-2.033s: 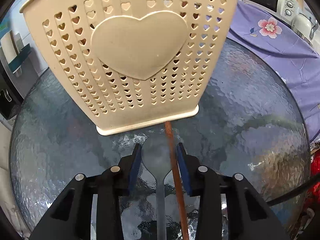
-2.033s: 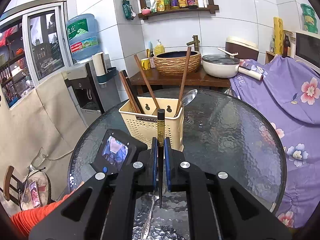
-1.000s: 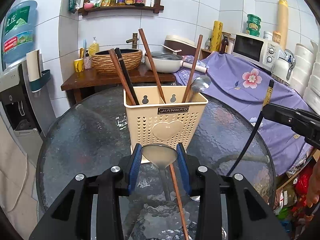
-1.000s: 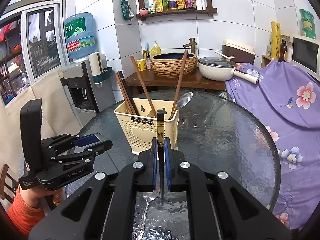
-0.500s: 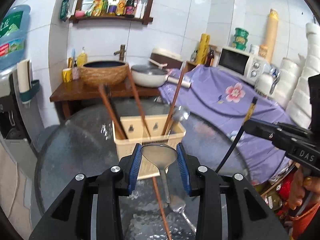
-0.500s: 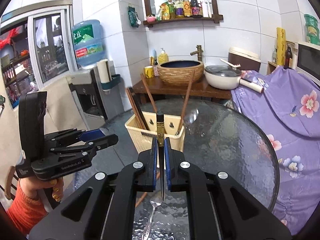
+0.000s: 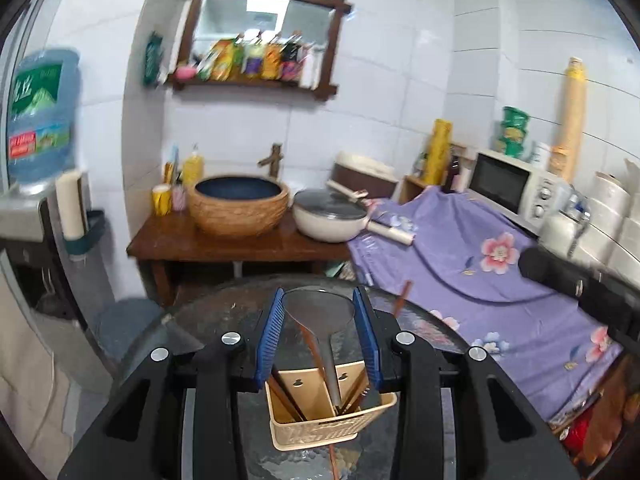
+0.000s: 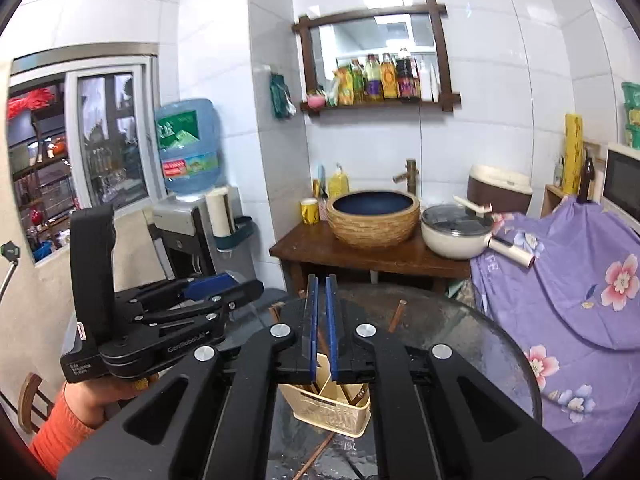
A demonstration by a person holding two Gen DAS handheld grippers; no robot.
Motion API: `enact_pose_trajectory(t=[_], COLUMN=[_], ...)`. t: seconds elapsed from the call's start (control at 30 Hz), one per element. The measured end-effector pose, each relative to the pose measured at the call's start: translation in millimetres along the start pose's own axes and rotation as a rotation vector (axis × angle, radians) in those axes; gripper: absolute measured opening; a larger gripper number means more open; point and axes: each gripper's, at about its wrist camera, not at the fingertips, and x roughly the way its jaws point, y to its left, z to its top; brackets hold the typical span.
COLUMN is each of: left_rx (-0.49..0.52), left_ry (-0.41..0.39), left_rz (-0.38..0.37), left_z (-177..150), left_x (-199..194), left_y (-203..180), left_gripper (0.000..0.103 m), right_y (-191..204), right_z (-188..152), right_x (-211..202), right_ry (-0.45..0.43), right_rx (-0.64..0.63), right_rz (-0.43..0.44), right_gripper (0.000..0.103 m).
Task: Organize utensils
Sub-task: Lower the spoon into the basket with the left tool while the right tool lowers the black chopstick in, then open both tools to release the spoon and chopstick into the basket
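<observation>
Beige caddy (image 7: 332,420) half hidden behind left hand-held gripper (image 7: 319,334)

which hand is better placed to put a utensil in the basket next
Left. The left gripper grips the spoon by its bowl, handle hanging over the basket. The right gripper is shut, with no utensil clearly visible between its pads.

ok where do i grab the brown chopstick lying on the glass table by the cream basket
Grip the chopstick mid-shaft from straight above, closing across its width. It lies flat on the glass table, so nothing slips under it, and its far end sits close to the basket.
</observation>
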Motion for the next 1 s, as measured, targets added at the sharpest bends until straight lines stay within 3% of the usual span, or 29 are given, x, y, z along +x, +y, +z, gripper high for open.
enact_pose_trajectory(t=[0.07, 0.1, 0.2, 0.23, 0.37, 0.43, 0.57, 0.7, 0.77, 0.8, 0.87, 1.0], left_rx=[-0.009, -0.014, -0.022, -0.022, -0.003, 0.001, 0.003, 0.015, 0.047, 0.062, 0.082, 0.089], left_ry=[0.025, 0.035, 0.071, 0.075, 0.06, 0.059, 0.068, 0.07, 0.108, 0.13, 0.148, 0.142], left_rz=[0.013, 0.017, -0.001, 0.0, 0.016, 0.024, 0.033, 0.045, 0.043, 0.034, 0.038, 0.024], left_z=[-12, -20, -38, -41, -38, -35, -35, -37, -42, -45, -54, -71], left_x=[14, 20, 33, 35, 39, 43, 53, 55, 60, 63, 64, 56], left_y=[3, 5, 10, 11, 11, 10, 10, 10, 6, 4, 1, 0], left_gripper=[0.035, 0.035, 0.035, 0.035, 0.035, 0.035, 0.035, 0.035, 0.036, 0.04, 0.067, 0.074], right_y=[-9, -12, -18, -18, -19, -24, -35, -30, -25, -23, -19, -12], right_z=[-20, -37, -86, -100, -159, -178, -191, -193, -197, -199, -208, -229], right_x=[14, 25, 45, 50, 75, 80, 84, 77, 75, 75, 72, 79], right_ry=[0.01, 0.038, 0.117, 0.149, 0.322, 0.35, 0.368, 0.35, 0.367, 0.38, 0.396, 0.458], right_rx=[0.021, 0.009, -0.043, -0.059, -0.155, -0.161, -0.082, -0.099, -0.119, -0.129, -0.16, -0.226], right_rz=[-0.023, -0.062, -0.087, -0.084, -0.013, -0.037, -0.012, -0.007, 0.004, 0.009, 0.008, 0.035], right_gripper=[0.005, 0.011, 0.042, 0.047, 0.047, 0.047, 0.047, 0.047, 0.052, 0.064, 0.067, 0.067])
